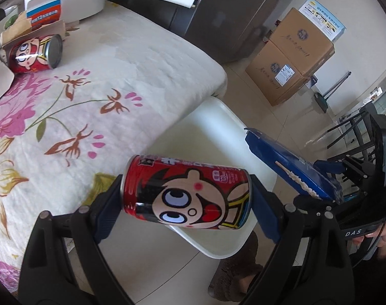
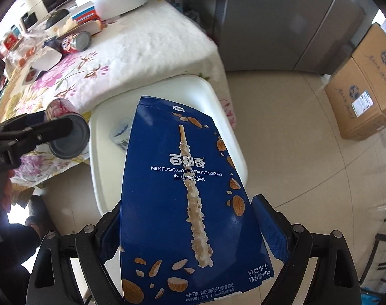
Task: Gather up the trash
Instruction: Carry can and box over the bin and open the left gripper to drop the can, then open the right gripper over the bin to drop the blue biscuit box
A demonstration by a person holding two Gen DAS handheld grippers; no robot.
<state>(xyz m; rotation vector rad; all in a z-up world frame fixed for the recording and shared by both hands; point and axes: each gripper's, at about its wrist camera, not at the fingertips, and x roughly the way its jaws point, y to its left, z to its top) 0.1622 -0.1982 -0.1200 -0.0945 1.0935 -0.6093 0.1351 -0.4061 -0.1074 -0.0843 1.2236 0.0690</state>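
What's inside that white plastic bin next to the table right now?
Inside the white plastic bin, one pale container with a blue label lies near its back wall. The blue biscuit box hides the rest of the bin's inside.

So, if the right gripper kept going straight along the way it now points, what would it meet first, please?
Most likely the white bin beside the table: the right gripper, shut on the blue biscuit box, points down at its opening. Depth is hard to judge, so the box's front end would arrive first.
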